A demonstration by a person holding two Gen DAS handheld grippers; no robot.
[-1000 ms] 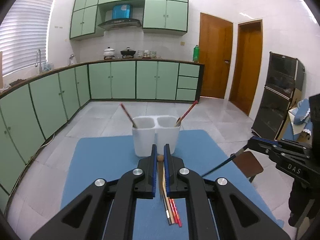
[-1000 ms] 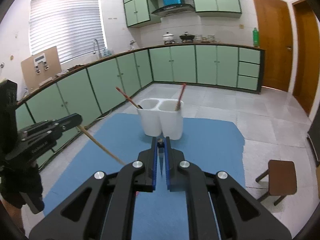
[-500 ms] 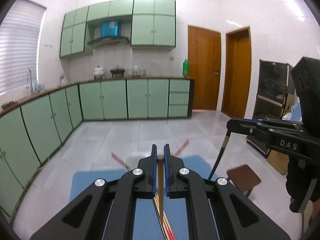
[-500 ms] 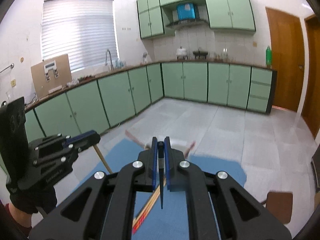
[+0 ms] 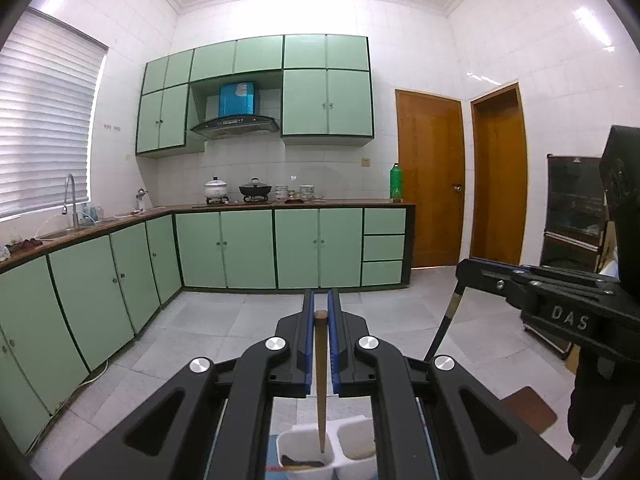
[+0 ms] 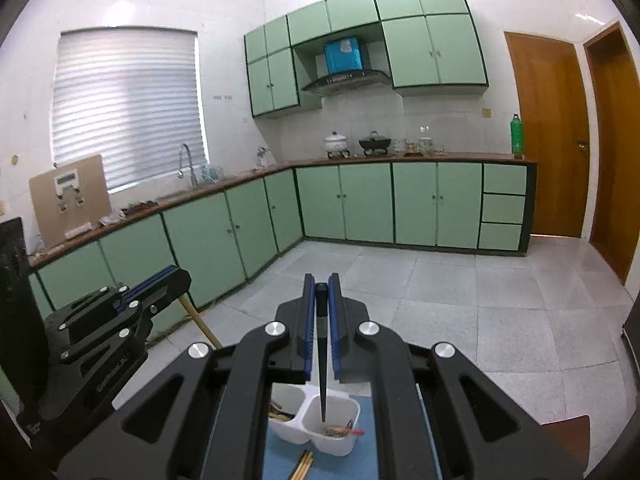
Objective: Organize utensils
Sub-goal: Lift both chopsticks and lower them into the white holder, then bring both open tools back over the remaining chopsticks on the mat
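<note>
White plastic, the two-compartment holder [image 6: 314,424] sits on the blue-covered desk [image 6: 366,464], and above its left compartment the left gripper [image 5: 321,322] is clamped on a brown wooden chopstick [image 5: 320,380] that hangs nearly upright, tip dipping toward that cup. Over the holder's right compartment the right gripper [image 6: 321,300] pinches a dark chopstick [image 6: 322,360] the same way, point down, its tip at the cup's mouth where other utensils lie. A few loose chopsticks [image 6: 303,465] rest on the desk just in front of the holder.
</note>
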